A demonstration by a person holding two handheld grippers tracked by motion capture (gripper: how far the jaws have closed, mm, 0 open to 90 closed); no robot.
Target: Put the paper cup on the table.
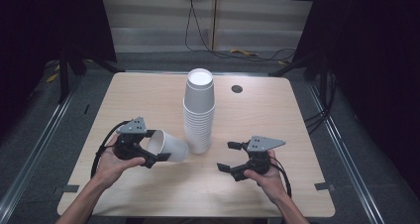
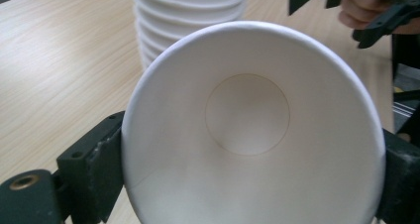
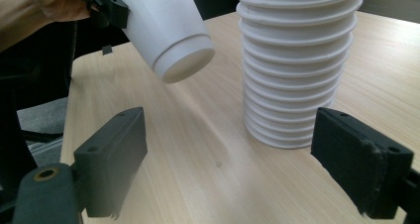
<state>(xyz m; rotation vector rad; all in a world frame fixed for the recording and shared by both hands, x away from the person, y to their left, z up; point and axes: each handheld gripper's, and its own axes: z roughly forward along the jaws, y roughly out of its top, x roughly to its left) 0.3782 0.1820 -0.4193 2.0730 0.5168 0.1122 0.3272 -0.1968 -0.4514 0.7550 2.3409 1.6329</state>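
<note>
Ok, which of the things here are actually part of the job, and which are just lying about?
Part of the job:
- single paper cup, held tilted in the left gripper by its rim
- stack of paper cups, upside down mid-table
- right gripper, open and empty, near the stack

Just lying about:
- round dark hole in the table
- cables on the floor behind

You get even overhead light on the table, while everything around the table falls dark. Beside the cup stack shadows stay soft; the nearest jaws blur slightly in the gripper views.
</note>
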